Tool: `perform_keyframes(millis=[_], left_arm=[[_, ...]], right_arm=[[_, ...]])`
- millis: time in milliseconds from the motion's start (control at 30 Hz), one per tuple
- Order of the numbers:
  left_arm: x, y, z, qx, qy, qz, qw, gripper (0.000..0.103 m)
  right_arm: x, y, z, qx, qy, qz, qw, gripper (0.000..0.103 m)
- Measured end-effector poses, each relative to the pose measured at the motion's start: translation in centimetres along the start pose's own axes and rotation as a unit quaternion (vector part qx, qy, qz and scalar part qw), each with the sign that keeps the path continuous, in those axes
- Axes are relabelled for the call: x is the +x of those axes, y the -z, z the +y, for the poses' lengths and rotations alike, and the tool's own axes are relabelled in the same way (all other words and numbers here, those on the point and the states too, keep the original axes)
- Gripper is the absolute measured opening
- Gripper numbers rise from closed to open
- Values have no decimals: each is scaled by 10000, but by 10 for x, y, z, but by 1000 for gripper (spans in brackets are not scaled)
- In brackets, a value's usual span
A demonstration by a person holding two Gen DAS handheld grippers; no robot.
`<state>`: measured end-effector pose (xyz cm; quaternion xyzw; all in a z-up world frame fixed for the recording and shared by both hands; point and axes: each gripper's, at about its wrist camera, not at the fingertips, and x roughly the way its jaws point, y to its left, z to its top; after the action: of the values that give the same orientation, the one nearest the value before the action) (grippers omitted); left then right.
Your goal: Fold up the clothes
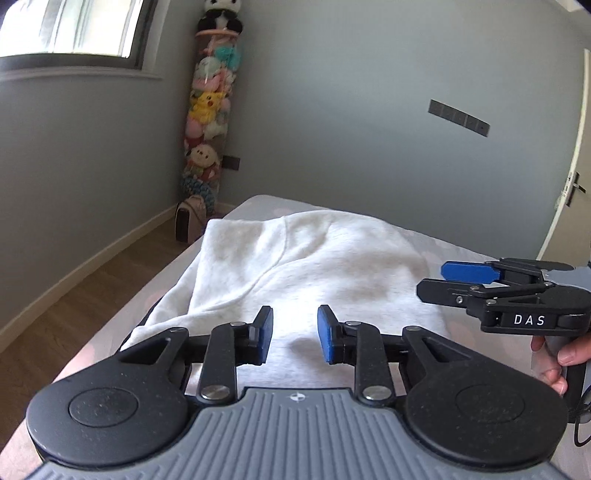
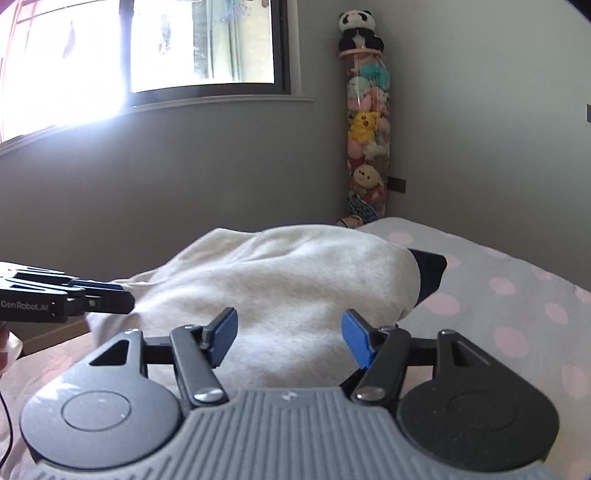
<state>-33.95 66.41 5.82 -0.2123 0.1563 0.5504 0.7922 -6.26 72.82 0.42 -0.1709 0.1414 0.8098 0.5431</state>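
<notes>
— One tall clear tube stands in the corner of the room. Can you see what is in it?
— Soft toys, all the way up! A yellow one, pink ones, a blue-green one. I cannot count them all, they are too squashed. One panda toy sits on top of the tube.
— How many tools are there?
— Two. The left tool has its blue pads a little apart, with nothing pinched. The right tool has its pads spread wider, and nothing is pinched there too.
— Where are the clothes?
— One pale grey sweatshirt lies in a soft heap on the bed. Both tools are just above its near edge. I cannot tell if they touch it.
— Is that the only piece?
— A dark blue bit of cloth peeks out from under the sweatshirt on one side. I cannot tell if it is part of it.
— What is the bed like?
— It has a grey sheet with pink dots.
— Any hands?
— One. Fingers wrap the right tool's handle.
— Anything else?
— One window, very bright, and one small bag on the floor by the tube.
</notes>
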Motion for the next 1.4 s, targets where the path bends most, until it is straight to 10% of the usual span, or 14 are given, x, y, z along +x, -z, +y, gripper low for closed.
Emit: perform_keyframes(millis=[533,1033,1400], left_arm=[[9,47,-27,-19,-193,440,9988,39],[-69,70,-116,-19,-1151,-4,9934,86],[-117,131,-150,-409,-1410,-33,9892,89]], right_arm=[[8,51,18,-160,-21,280,9995,68],[-99,61,34,400,527,-321,9973,68],[-172,126,56,681,741,-434,9940,72]])
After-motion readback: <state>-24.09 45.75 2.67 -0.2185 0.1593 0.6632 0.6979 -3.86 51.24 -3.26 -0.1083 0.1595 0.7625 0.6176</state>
